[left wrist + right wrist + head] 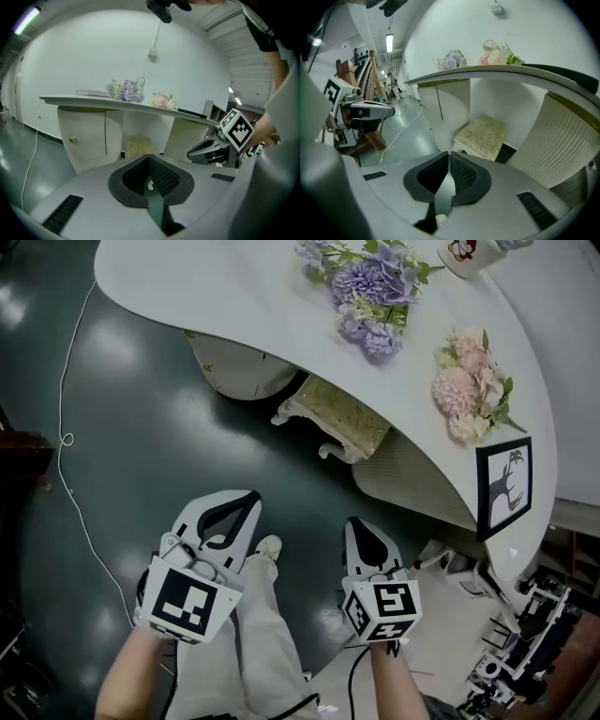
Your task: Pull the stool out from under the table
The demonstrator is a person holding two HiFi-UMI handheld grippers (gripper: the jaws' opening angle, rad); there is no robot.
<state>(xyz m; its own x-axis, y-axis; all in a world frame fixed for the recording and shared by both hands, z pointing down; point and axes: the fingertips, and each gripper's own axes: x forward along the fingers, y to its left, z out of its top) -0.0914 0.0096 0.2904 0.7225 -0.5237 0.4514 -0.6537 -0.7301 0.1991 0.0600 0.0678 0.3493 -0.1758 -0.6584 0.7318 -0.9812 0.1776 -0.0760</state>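
Head view: my left hand-held gripper point(246, 498) and right hand-held gripper point(359, 524) are both clenched on nothing, short of the cushioned stool point(349, 412) tucked under the white bench point(187, 306). I judge this the approach; next I must unclench and reach its seat edge.

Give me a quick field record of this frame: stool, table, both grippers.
stool: cream cushion, white carved legs, partly under the table edge, not yet pulled out
table: white curved top; carries purple flowers, pink flowers, framed picture
left gripper: shut, empty, apart from the stool
right gripper: shut, empty, apart from the stool
floor: dark green, white cable at left
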